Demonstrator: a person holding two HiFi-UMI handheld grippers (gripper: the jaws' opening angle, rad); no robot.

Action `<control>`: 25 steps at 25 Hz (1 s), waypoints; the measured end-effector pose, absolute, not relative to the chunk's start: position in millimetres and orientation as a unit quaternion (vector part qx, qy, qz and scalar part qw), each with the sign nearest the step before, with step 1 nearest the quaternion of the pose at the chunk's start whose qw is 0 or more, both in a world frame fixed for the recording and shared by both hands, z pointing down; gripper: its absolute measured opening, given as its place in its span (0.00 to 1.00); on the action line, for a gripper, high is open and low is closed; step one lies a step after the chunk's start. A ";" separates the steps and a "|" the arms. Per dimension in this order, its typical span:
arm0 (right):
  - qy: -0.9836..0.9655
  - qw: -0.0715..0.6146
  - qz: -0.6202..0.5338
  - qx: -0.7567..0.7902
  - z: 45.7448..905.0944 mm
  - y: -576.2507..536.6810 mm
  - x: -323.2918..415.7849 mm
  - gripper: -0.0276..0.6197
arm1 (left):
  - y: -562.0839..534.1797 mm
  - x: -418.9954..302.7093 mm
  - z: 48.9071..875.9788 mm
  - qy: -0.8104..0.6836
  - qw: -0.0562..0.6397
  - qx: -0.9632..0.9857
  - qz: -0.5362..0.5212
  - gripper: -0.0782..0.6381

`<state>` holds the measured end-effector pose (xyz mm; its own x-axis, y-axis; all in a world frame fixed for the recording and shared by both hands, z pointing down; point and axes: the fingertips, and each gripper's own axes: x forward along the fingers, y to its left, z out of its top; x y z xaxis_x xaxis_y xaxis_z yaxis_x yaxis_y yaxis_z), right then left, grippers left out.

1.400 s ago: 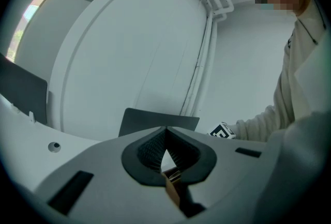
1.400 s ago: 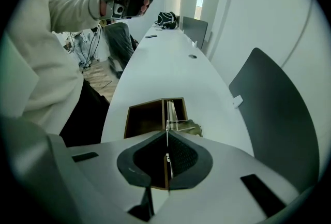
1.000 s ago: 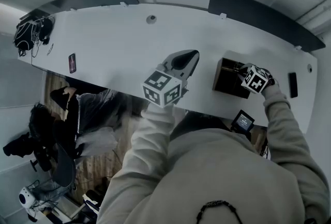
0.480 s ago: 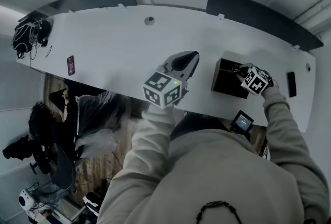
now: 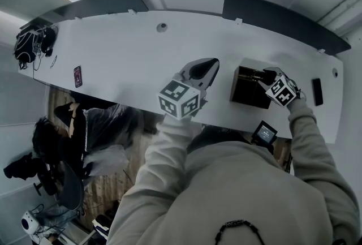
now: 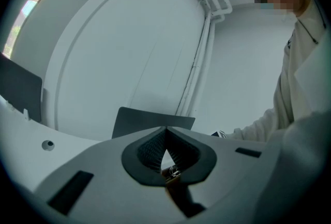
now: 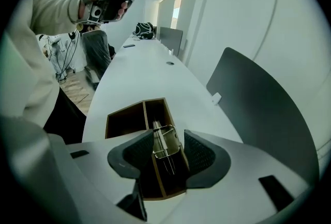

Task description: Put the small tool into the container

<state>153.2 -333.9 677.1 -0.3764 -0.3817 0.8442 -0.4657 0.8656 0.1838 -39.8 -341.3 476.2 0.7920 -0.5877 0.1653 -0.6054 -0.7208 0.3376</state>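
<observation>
Wooden container [image 7: 124, 120], one, with two compartments, is sitting by the table's [image 5: 124, 57] near edge, toward its right end. Metal tool [image 7: 165, 144], one, is lying in the narrower compartment.

Right gripper [image 7: 169, 133] is pointing down over that compartment. Its jaws have just been opening and are standing wide apart. The tool is lying between them, with neither pad pressing on it.

Left gripper [image 6: 166, 129] is hovering over the middle of the table, jaws meeting tip to tip and gripping nothing.

Two grippers, each carrying one cube [image 5: 180, 98] with black-and-white square markers.

One dark phone [image 5: 78, 76] is lying near the near edge toward the left end; any print on it is too small to read.
</observation>
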 end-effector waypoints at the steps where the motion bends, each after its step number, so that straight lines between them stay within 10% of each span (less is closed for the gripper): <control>1: -0.830 0.492 0.040 0.261 674.3 -335.3 153.1 0.29 | -341.2 -39.4 475.4 -0.321 0.188 0.928 0.024 0.10; 25: -0.896 0.206 0.183 0.349 501.6 -326.5 102.8 0.07 | -330.5 38.3 430.9 -0.245 0.101 0.963 0.049 0.10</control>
